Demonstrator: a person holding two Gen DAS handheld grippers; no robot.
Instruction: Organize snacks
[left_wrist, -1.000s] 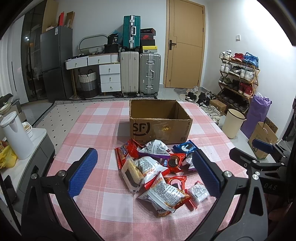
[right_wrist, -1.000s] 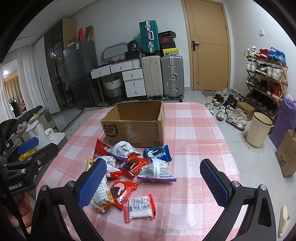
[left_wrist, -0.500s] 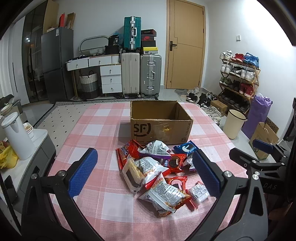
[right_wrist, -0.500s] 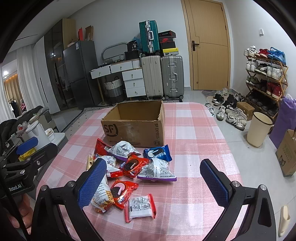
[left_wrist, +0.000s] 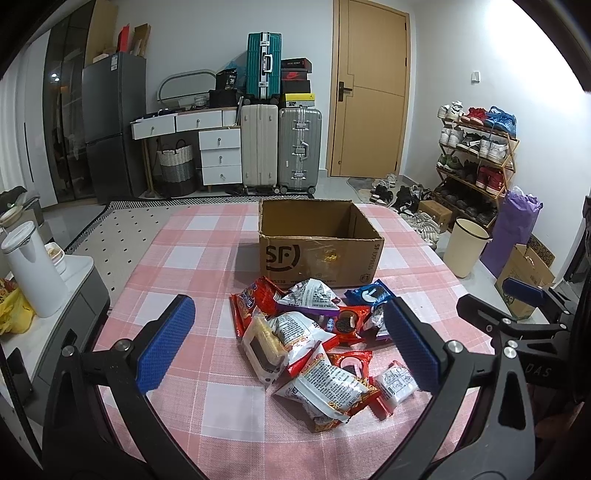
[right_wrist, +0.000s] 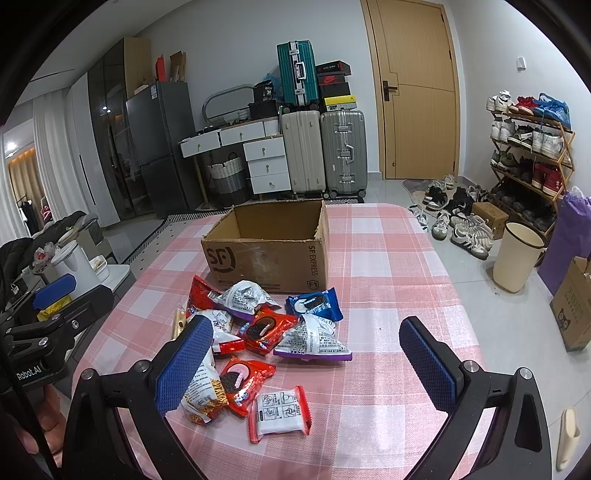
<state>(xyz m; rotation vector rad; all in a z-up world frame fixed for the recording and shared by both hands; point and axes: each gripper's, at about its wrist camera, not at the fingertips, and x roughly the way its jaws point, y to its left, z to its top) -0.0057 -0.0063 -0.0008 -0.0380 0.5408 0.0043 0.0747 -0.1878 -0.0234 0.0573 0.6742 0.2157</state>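
A pile of snack packets (left_wrist: 317, 343) lies on the pink checked tablecloth (left_wrist: 192, 254), just in front of an open, empty cardboard box (left_wrist: 317, 254). The pile (right_wrist: 258, 332) and the box (right_wrist: 269, 254) also show in the right wrist view. My left gripper (left_wrist: 288, 343) is open and empty, hovering above the near side of the pile. My right gripper (right_wrist: 306, 362) is open and empty, above the pile's right half. A small white and red packet (right_wrist: 280, 413) lies nearest to it. Each gripper shows at the edge of the other's view.
A white kettle (left_wrist: 33, 269) stands on a grey side cabinet left of the table. Suitcases (left_wrist: 280, 147), drawers and a door line the far wall. A shoe rack (left_wrist: 476, 158), a cream bin (left_wrist: 465, 251) and a purple bag stand right of the table.
Both grippers have barely moved. The snacks and the box have not moved.
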